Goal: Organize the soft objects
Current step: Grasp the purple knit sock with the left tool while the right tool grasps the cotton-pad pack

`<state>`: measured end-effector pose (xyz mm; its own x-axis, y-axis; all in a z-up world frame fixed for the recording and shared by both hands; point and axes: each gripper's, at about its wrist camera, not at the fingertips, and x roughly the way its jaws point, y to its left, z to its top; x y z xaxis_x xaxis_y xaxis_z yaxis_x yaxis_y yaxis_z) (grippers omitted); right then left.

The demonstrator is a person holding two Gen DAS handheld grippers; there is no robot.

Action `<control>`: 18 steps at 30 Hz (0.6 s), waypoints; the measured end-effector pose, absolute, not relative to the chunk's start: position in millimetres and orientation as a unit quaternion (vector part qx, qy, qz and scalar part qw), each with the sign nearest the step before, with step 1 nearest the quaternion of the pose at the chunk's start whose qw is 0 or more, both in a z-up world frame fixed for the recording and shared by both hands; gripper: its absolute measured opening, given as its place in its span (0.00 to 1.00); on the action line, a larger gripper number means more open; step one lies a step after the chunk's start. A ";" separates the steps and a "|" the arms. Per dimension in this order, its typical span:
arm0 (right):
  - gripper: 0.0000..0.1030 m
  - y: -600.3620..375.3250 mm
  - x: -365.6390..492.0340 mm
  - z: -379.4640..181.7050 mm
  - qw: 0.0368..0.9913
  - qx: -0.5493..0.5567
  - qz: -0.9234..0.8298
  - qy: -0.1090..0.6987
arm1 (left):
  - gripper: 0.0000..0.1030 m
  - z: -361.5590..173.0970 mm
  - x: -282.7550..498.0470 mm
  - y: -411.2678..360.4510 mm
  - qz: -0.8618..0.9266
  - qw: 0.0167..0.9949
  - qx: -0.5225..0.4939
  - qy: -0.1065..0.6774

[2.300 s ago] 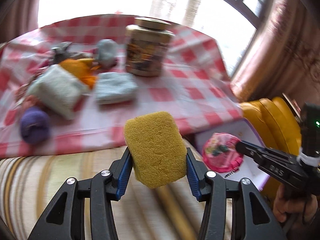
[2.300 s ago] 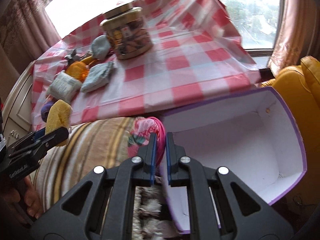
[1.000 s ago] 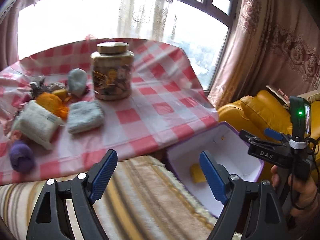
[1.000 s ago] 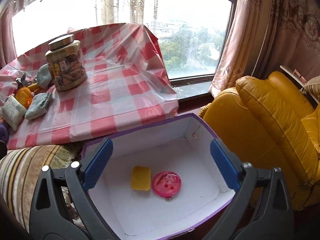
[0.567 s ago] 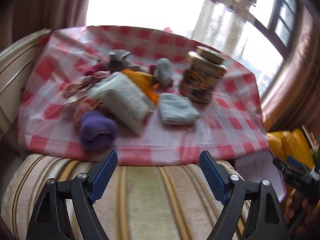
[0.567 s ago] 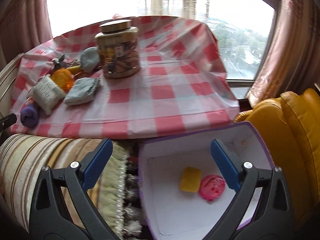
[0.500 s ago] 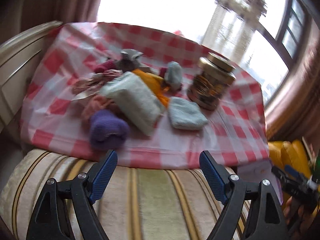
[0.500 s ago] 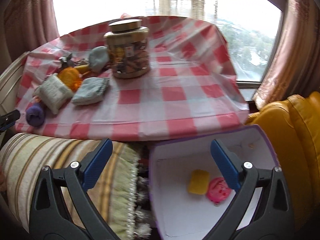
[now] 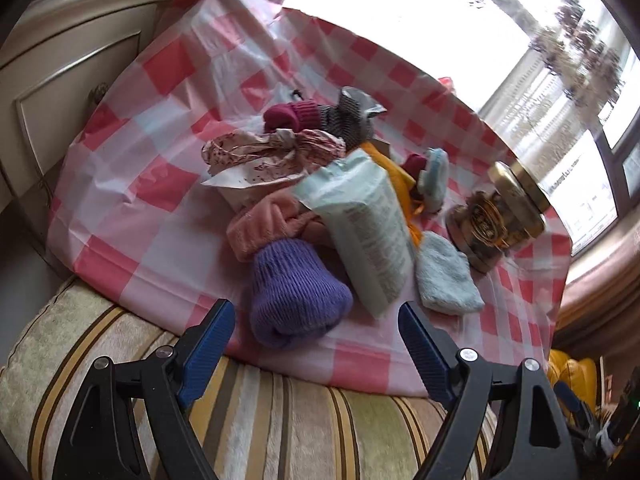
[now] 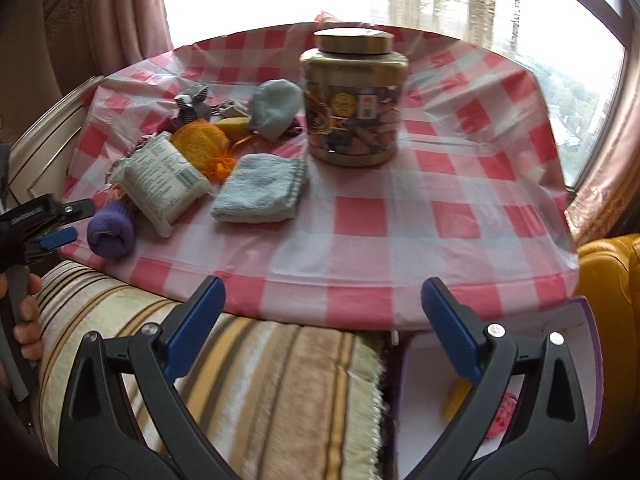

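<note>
A little while ago the left gripper (image 9: pixel 316 328) squeezed a yellow sponge (image 10: pixel 456 400) and the right gripper (image 10: pixel 322 308) was shut on a pink round thing (image 10: pixel 500 426). Now both of those lie in the white box (image 10: pixel 584 320), low down by the right gripper's right jaw, and both grippers have swung back to the table. Both sets of jaws are wide open with nothing in them. Just past the left jaws, a bit left of the middle, lies a purple knit sock (image 9: pixel 298 294) close to the near edge of the checked tablecloth (image 9: pixel 132 204). Behind it sit a pink fuzzy cloth (image 9: pixel 262 224), a white wipes pack (image 9: pixel 370 224) and a folded light blue towel (image 9: pixel 444 280), all bunched close together. A gold-lidded jar (image 10: pixel 354 104) stands straight ahead of the right jaws, far back. Between the right jaws and the jar the cloth is bare, so there is lots of room there. A striped cushion (image 10: pixel 256 384) lies under both grippers, right against the table edge.
</note>
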<state>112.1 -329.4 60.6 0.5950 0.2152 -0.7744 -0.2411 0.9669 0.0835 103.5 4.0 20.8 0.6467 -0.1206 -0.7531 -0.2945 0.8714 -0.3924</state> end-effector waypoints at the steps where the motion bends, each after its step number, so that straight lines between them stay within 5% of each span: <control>1: 0.96 -323.0 115.0 60.3 0.891 -0.017 0.135 0.432 | 0.82 17.8 108.3 6.3 0.055 0.870 -0.252 0.421; 18: 0.96 -193.2 185.3 42.2 0.845 -0.132 0.303 0.419 | 0.59 -26.0 134.9 15.0 0.035 0.843 -0.293 0.449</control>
<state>185.3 -193.2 42.2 0.4644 0.4019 -0.7892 -0.6236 0.7811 0.0308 134.9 15.0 -26.0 0.5941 -0.2034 -0.7783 -0.3230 0.8257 -0.4624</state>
